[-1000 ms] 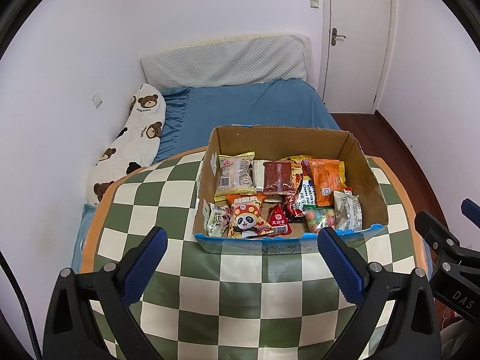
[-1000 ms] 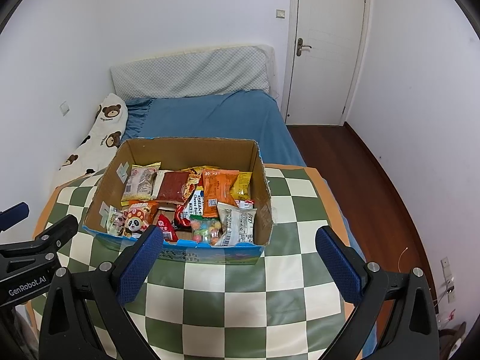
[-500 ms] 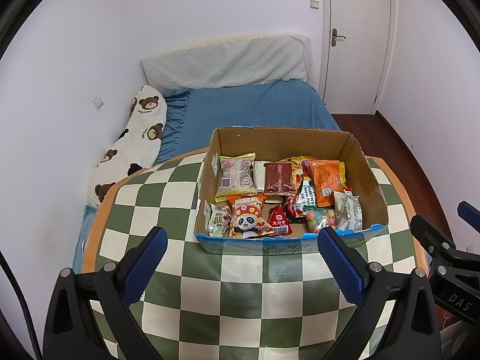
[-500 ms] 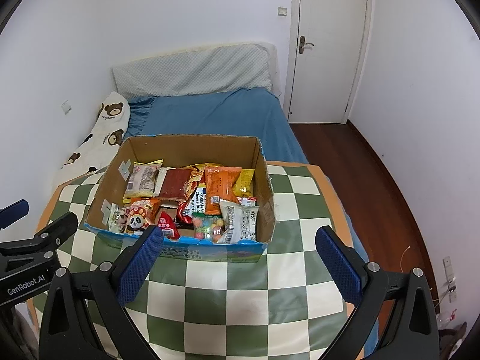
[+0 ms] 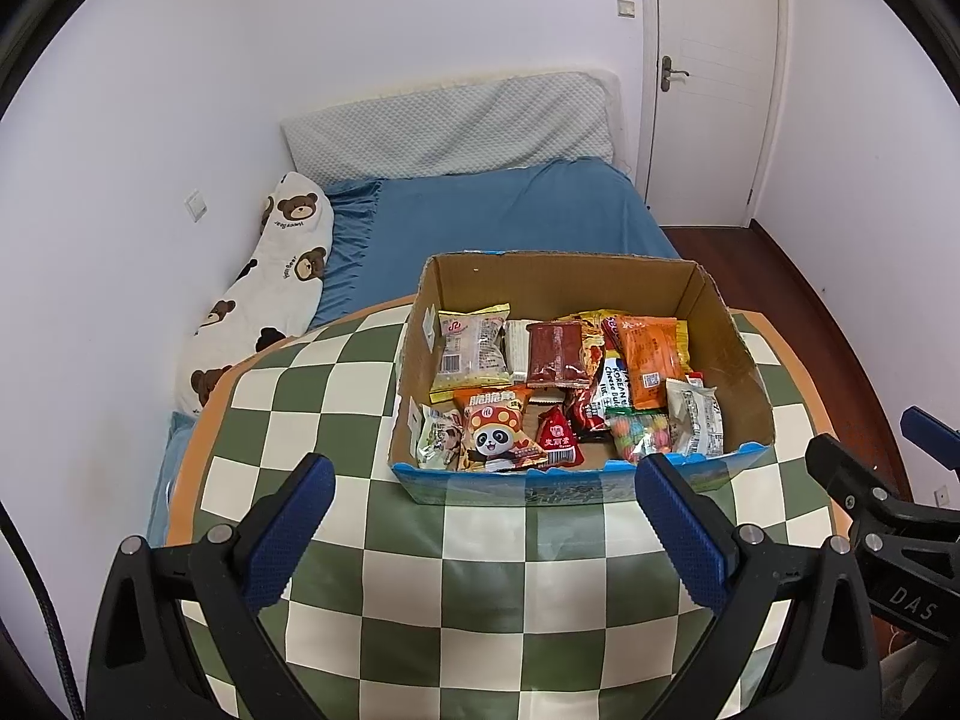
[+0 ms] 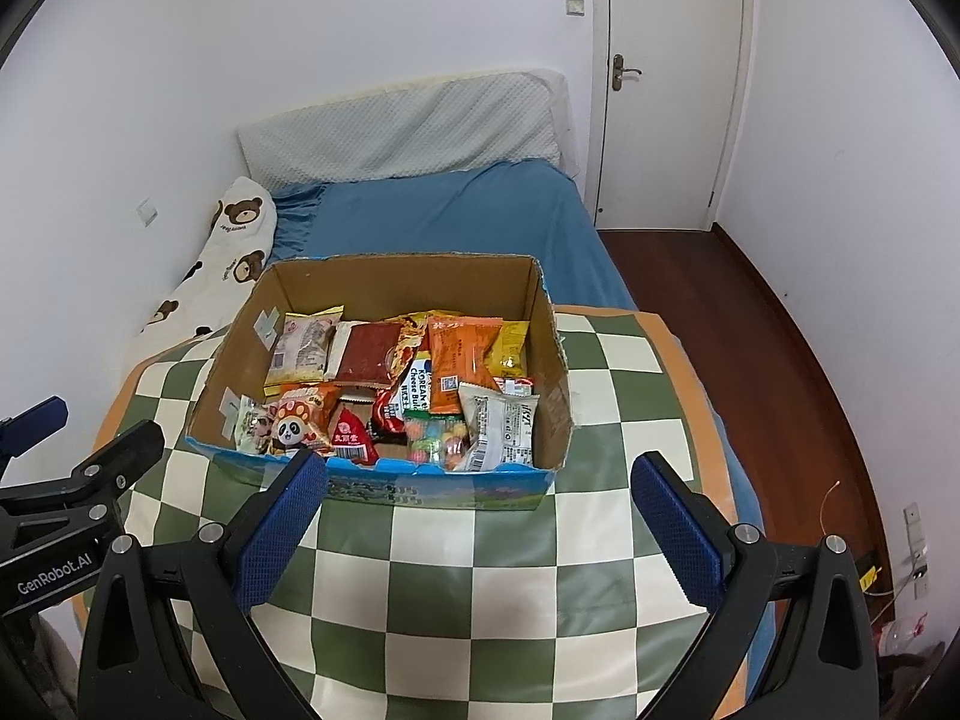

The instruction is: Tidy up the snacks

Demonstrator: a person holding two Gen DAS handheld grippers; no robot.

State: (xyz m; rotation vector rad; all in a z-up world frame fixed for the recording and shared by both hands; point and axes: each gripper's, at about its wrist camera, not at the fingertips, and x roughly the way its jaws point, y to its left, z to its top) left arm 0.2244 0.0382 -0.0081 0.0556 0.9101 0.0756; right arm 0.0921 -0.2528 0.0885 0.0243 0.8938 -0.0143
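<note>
An open cardboard box (image 5: 564, 279) (image 6: 396, 279) stands on a green-and-cream checked table (image 5: 480, 588) (image 6: 480, 588). It holds several snack packets: a panda bag (image 5: 501, 441) (image 6: 297, 420), an orange packet (image 5: 651, 360) (image 6: 462, 357), a dark red packet (image 5: 555, 354) (image 6: 369, 354), a white wrapper (image 5: 696, 417) (image 6: 501, 429). My left gripper (image 5: 483, 492) hangs open in front of the box's near wall, nothing between its fingers. My right gripper (image 6: 480, 495) is open too, just short of the box's front right corner, and empty.
A blue bed (image 5: 498, 216) with a grey pillow (image 5: 450, 120) and a bear-print bolster (image 5: 258, 300) lies behind the table. A white door (image 6: 666, 78) and wooden floor (image 6: 798, 360) are at the right. Each gripper shows at the other view's edge.
Both cameras have drawn back and up slightly, so the box sits a little farther away. Both grippers stay open and empty.
</note>
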